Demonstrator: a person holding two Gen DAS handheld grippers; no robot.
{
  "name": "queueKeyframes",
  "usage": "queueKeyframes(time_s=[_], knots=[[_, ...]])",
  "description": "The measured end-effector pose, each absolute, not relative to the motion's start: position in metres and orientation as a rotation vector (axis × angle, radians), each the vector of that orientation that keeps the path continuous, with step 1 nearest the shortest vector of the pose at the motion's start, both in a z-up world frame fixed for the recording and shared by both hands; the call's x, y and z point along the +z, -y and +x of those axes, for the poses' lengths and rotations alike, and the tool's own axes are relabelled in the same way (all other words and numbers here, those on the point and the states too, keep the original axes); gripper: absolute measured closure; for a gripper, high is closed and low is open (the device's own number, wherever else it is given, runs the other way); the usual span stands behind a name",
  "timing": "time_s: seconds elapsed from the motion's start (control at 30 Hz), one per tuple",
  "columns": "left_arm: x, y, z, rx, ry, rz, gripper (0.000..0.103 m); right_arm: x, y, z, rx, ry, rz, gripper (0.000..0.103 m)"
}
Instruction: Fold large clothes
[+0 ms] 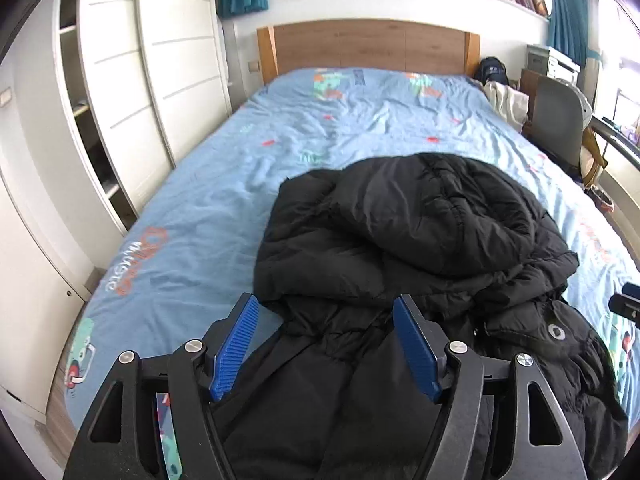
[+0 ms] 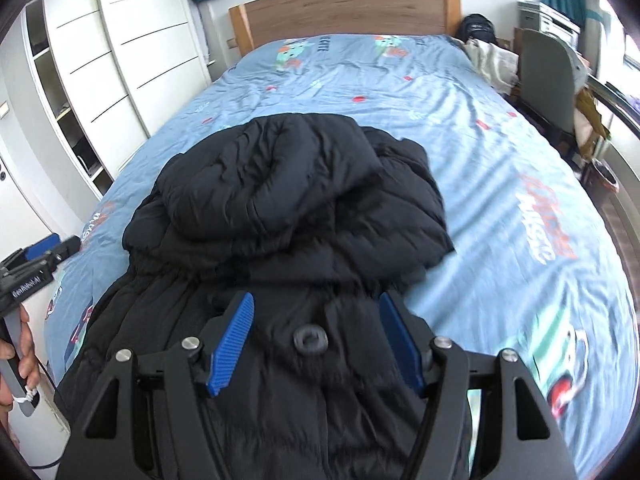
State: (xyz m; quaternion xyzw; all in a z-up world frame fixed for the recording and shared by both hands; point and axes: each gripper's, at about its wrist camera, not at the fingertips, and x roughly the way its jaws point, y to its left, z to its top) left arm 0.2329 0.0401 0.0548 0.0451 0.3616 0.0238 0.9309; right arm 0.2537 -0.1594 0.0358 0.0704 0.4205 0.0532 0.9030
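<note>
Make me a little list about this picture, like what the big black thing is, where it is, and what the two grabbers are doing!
garment: black puffy hooded jacket, hood end toward the headboard
resting on: blue cartoon-print bed sheet
left gripper: fingers open, poised over the jacket, not gripping it
right gripper: fingers open, above the jacket near a round grey eyelet
far end: wooden headboard
beside bed: white wardrobe
</note>
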Motion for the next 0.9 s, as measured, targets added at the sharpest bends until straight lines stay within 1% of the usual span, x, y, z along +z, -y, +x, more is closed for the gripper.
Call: queueKeyframes(time_s=[0.2,0.37,0.9], knots=[[0.072,-0.042,0.201,0.047,-0.699,0.096,0.030,0.045,0.184,0.203,0.061,-0.843,0.188,0.039],[0.080,-0.043,0.179,0.053,-0.674,0.106,0.026,0.054,0.210,0.172,0.017,-0.826,0.220,0.039],[0.080,-0.072,0.124,0.104,-0.648,0.093,0.019,0.072,0.261,0.093,-0.093,-0.759,0.317,0.038]])
